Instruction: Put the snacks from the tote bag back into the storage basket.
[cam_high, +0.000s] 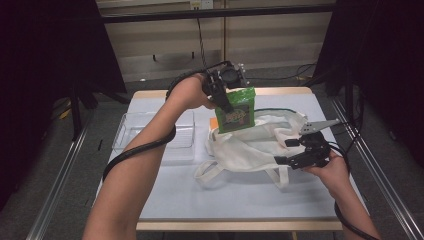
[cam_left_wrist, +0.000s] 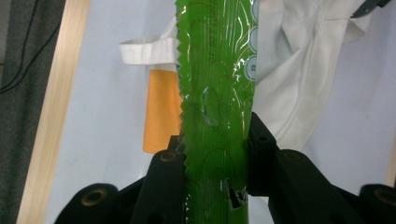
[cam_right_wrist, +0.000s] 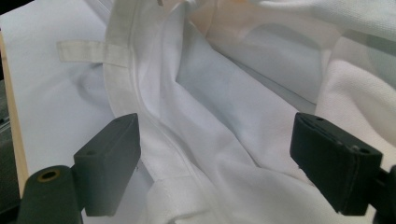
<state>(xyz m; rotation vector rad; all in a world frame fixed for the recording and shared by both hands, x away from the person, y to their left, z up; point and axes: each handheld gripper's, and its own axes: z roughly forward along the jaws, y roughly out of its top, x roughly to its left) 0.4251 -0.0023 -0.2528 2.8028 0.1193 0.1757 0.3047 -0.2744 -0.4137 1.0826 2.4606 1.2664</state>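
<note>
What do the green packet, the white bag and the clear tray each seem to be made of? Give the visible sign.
Green packet: glossy plastic film, probably; it glints and has a zigzag-cut edge.
White bag: matte woven cloth, likely cotton; soft folds, stitched hems.
Clear tray: see-through rigid plastic, it seems.

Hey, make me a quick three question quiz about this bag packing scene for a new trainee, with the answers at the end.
1. Which gripper grips the green snack packet: the left gripper or the right gripper?
2. True or false: the clear plastic tray sits on the table to the right of the white cloth bag.
3. What colour is the flat thing lying on the table beside the bag's strap?

Key:
1. The left gripper; its jaws are shut on the packet's edges.
2. False; the tray is to the bag's left.
3. Orange.
</note>
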